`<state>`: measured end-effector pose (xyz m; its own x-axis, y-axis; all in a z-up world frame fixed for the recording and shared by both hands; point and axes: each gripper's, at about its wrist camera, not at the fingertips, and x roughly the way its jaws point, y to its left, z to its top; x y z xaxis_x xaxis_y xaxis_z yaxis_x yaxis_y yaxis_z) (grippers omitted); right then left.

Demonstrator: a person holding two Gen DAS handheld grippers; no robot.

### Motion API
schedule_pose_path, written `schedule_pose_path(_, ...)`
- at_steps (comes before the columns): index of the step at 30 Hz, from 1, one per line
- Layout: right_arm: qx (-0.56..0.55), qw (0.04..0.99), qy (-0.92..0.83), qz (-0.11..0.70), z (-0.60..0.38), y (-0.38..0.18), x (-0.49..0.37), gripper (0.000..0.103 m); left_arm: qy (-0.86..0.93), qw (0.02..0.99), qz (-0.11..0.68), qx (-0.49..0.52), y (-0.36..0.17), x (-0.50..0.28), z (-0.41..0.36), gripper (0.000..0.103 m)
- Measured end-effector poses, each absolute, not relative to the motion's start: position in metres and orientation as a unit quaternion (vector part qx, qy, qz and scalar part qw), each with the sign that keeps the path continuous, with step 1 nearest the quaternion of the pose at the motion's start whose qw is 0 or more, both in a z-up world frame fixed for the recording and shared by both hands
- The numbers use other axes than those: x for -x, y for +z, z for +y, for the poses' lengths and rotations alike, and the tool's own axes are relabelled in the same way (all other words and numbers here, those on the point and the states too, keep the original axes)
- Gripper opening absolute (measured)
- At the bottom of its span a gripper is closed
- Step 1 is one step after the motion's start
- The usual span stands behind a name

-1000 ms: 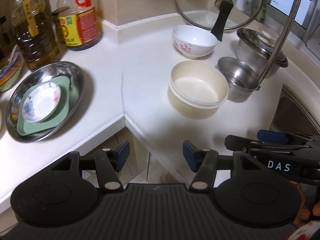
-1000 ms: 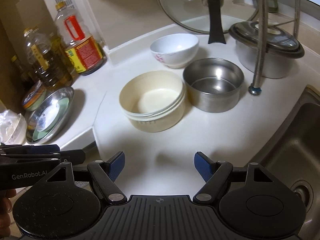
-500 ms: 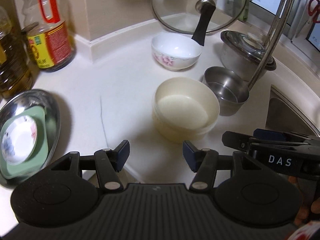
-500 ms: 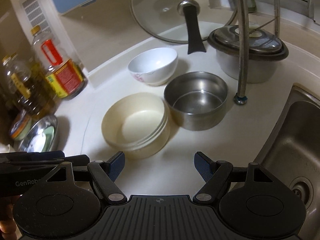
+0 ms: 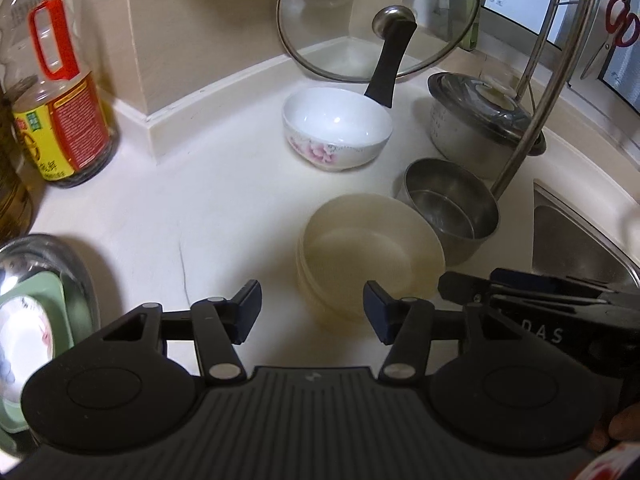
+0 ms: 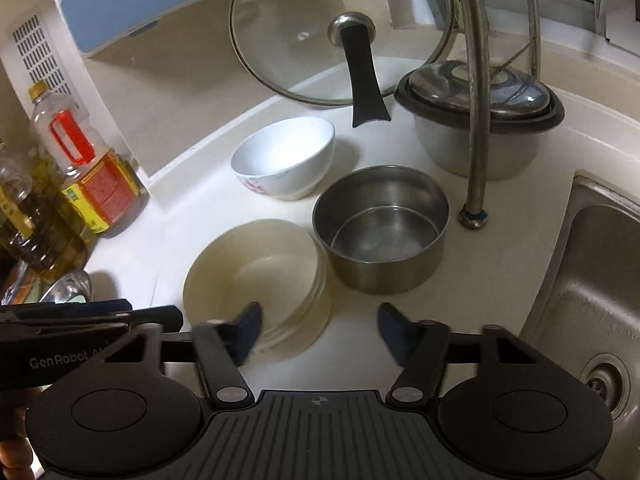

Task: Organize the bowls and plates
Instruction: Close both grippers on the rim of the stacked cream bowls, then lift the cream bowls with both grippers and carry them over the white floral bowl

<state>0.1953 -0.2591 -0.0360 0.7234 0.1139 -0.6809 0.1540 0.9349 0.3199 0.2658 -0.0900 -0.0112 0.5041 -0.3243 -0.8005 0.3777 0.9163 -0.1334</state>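
A cream bowl sits on the white counter beside a steel bowl, with a white floral bowl behind them. My left gripper hovers just short of the cream bowl, its jaws closing with nothing pressed between them. In the right wrist view the cream bowl, steel bowl and floral bowl lie ahead. My right gripper is closing over bare counter, its left finger in front of the cream bowl's rim. A steel plate at the left holds a green dish and a small white dish.
Oil bottles stand at the back left. A glass lid leans on the wall, next to a covered pot. A faucet hose comes down by the steel bowl. The sink opens on the right.
Both grippers have moved in toward the bowls, which now look larger and nearer. The steel plate has slid to the left edge of the left view. The right jaws have narrowed.
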Motion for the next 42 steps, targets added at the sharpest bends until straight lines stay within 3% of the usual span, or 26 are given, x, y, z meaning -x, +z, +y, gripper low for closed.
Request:
schedule_pose_path(10,-0.188,0.908,-0.022,0.373,-0.257,-0.043,-0.216,0.043,-0.213,0.86,0.461,-0.041,-0.026,-0.29,-0.1,0.043)
schedule_pose_path(28,-0.186,0.902,-0.015,0.39,-0.26,-0.058,-0.235,0.025,-0.215,0.85,0.479,-0.042,-0.044,-0.31,-0.107,0.038)
schedule_pose_path(33,-0.182,0.902,-0.01,0.392,-0.259,-0.057,-0.237,0.018,-0.219,0.847,0.483,-0.04,-0.046,-0.313,-0.108,0.03)
schedule_pose_path(35,-0.177,0.903,-0.01,0.392,-0.257,-0.057,-0.237,0.016,-0.223,0.845,0.484,-0.04,-0.046,-0.313,-0.108,0.021)
schedule_pose_path(42,-0.171,0.903,-0.008,0.394,-0.256,-0.055,-0.237,0.015,-0.224,0.847,0.481,-0.038,-0.041,-0.308,-0.104,0.019)
